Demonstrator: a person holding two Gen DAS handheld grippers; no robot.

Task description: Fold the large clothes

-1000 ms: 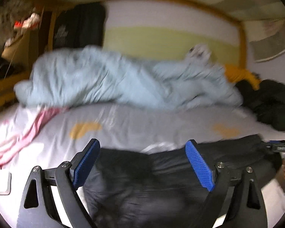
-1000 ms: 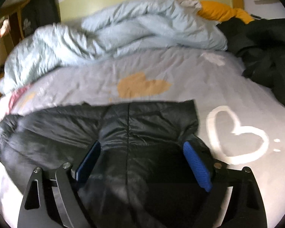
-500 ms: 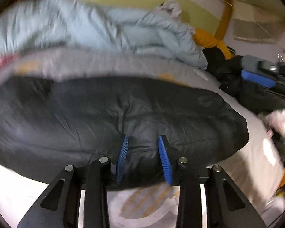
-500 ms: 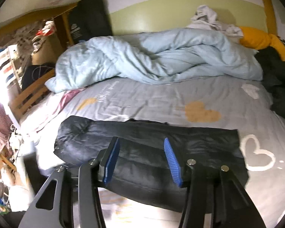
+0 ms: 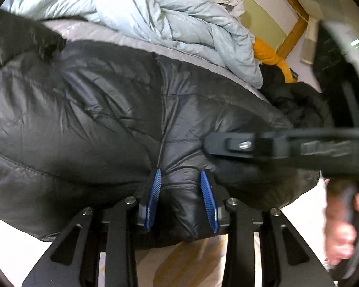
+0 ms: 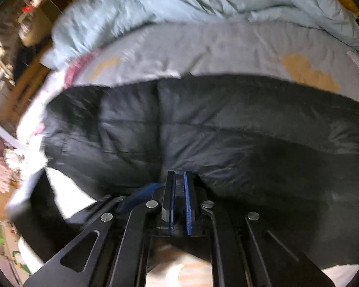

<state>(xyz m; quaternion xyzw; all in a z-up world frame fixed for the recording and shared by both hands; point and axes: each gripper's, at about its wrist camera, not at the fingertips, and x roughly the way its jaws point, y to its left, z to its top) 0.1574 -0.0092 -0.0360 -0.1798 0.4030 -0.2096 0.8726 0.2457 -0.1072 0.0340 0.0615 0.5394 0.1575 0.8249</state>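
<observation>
A black puffer jacket (image 5: pixel 95 110) lies spread across the bed and fills both views. My left gripper (image 5: pixel 180 191) is shut on a thick fold at the jacket's near edge, blue pads pressing into the padding. My right gripper (image 6: pixel 178 191) is shut on a thin bit of the same near edge of the jacket (image 6: pixel 227 124), pads almost together. The right gripper's black frame (image 5: pixel 299 148) reaches in from the right just above the left one, with a person's hand (image 5: pixel 342 234) on its handle. A blurred blue pad (image 6: pixel 143 191) of the left gripper shows beside the right one.
A crumpled light blue duvet (image 5: pixel 179 19) is heaped along the far side of the bed, on a grey sheet (image 6: pixel 203 47) with tan hearts. An orange cloth (image 5: pixel 267 55) and a pile of dark clothes (image 5: pixel 296 100) lie at the far right. Cluttered furniture stands left of the bed.
Both grippers went from wide open over the jacket to closed on its near edge. The left one dropped lower and tilted down; the right one swung across until it sits beside the left.
</observation>
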